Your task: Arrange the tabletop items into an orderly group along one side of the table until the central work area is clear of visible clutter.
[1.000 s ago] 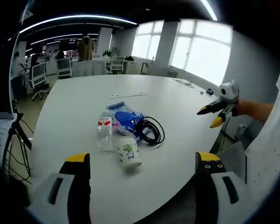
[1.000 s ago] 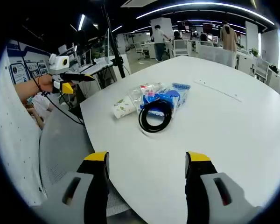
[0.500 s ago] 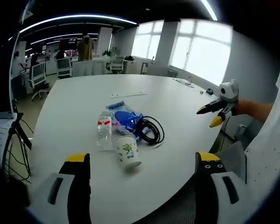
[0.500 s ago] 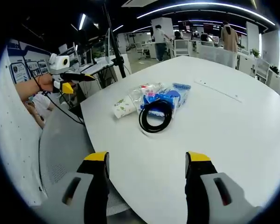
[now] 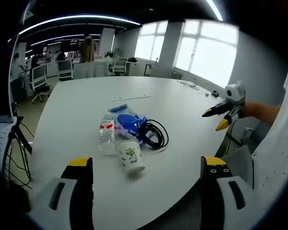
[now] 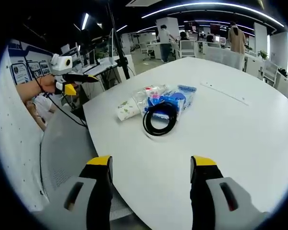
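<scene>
2 grippers, left (image 5: 146,167) and right (image 6: 151,165), hung wide open and empty. On the table (image 5: 77,96), I judged the tipped cup (image 5: 131,155), beside the bottle (image 5: 107,134) and cable (image 5: 156,134), might roll if nudged.

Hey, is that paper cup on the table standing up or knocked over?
Knocked over. The paper cup lies on its side on the table, open mouth visible in the left gripper view, beside the water bottle.

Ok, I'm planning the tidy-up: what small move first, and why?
Probably bring the left gripper forward to the cup. It lies tipped on the table, nearest that gripper, at the front of the bottle, blue bag and cable cluster. Both grippers are open and empty.
</scene>
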